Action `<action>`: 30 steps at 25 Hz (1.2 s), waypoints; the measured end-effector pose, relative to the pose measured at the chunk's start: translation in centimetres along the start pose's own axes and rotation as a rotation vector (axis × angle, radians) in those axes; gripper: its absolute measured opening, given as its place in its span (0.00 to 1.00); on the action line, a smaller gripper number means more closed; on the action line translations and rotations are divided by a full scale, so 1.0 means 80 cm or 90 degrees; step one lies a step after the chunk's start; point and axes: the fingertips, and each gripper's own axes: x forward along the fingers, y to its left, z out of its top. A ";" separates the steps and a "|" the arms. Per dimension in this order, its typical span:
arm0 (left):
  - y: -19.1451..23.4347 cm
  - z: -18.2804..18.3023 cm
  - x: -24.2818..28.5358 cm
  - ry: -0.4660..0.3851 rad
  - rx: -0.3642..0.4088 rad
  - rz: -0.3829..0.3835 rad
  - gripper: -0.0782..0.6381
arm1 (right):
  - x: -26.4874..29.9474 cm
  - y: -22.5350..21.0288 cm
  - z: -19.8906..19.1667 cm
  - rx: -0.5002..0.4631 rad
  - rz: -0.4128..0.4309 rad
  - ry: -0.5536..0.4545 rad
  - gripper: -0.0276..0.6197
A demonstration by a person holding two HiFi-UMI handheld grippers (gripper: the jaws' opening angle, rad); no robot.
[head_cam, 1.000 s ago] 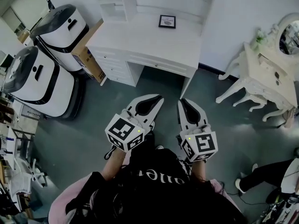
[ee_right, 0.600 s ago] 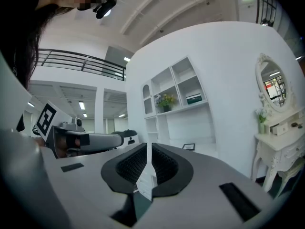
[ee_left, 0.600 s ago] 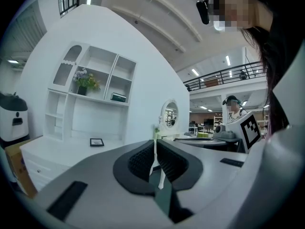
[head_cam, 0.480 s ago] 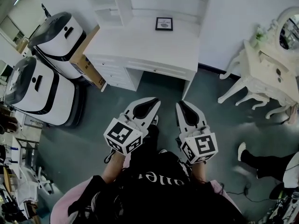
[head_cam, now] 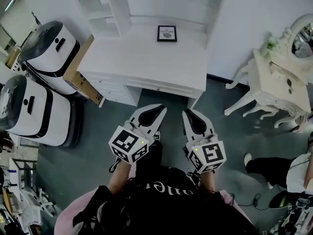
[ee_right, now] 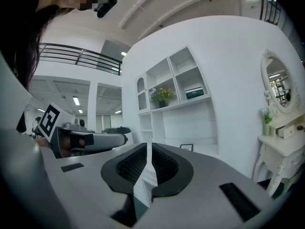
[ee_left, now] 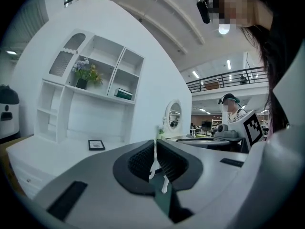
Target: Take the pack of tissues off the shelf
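The pack of tissues (ee_left: 124, 94) is a small green pack lying in the upper right cubby of the white shelf unit (ee_left: 90, 104) above the desk. The right gripper view shows the tissue pack (ee_right: 194, 93) in the same cubby. My left gripper (head_cam: 161, 108) and right gripper (head_cam: 187, 112) are held side by side in front of the white desk (head_cam: 146, 62), short of its front edge. Both point level at the shelf. The left gripper (ee_left: 155, 142) is shut with nothing in it, and so is the right gripper (ee_right: 149, 144).
A small framed picture (head_cam: 167, 33) stands on the desk and a flower pot (ee_left: 86, 74) sits in the cubby left of the tissues. Two big white machines (head_cam: 46, 45) and a cardboard box (head_cam: 78, 70) stand left of the desk. At the right are a white vanity table (head_cam: 276, 77) and a person's leg (head_cam: 266, 165).
Both grippers and the camera have moved forward toward the desk, which now lies nearer the jaws. The leg at the right has shifted. The jaws stay shut.
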 end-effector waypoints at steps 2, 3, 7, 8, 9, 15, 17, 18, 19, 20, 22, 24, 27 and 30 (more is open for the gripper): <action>0.028 0.010 0.021 -0.002 0.001 -0.008 0.14 | 0.031 -0.013 0.006 0.000 -0.006 0.005 0.14; 0.041 0.016 0.031 -0.005 0.001 -0.013 0.14 | 0.047 -0.020 0.010 0.000 -0.009 0.006 0.14; 0.091 0.036 0.064 -0.017 -0.003 -0.034 0.14 | 0.106 -0.040 0.026 -0.004 -0.019 0.006 0.14; 0.103 0.039 0.071 -0.018 -0.002 -0.039 0.14 | 0.120 -0.043 0.029 -0.005 -0.022 0.007 0.14; 0.115 0.041 0.077 -0.018 -0.001 -0.044 0.14 | 0.134 -0.046 0.032 -0.006 -0.025 0.007 0.14; 0.188 0.058 0.115 -0.021 -0.001 -0.072 0.14 | 0.210 -0.066 0.047 -0.017 -0.048 0.015 0.14; 0.209 0.063 0.129 -0.022 0.001 -0.081 0.14 | 0.230 -0.077 0.051 -0.020 -0.058 0.018 0.14; 0.217 0.064 0.136 -0.021 0.002 -0.086 0.14 | 0.239 -0.082 0.052 -0.020 -0.064 0.019 0.14; 0.225 0.065 0.142 -0.021 0.003 -0.091 0.14 | 0.247 -0.089 0.054 -0.020 -0.071 0.020 0.14; 0.233 0.066 0.148 -0.020 0.004 -0.096 0.14 | 0.255 -0.094 0.055 -0.021 -0.078 0.020 0.14; 0.244 0.068 0.158 -0.019 0.005 -0.105 0.14 | 0.267 -0.105 0.058 -0.023 -0.090 0.020 0.14; 0.254 0.068 0.167 -0.018 0.006 -0.112 0.14 | 0.277 -0.114 0.061 -0.027 -0.099 0.021 0.14; 0.267 0.067 0.178 -0.015 0.003 -0.117 0.14 | 0.291 -0.124 0.064 -0.031 -0.107 0.025 0.14; 0.280 0.067 0.189 -0.014 0.000 -0.120 0.14 | 0.303 -0.135 0.067 -0.035 -0.112 0.024 0.14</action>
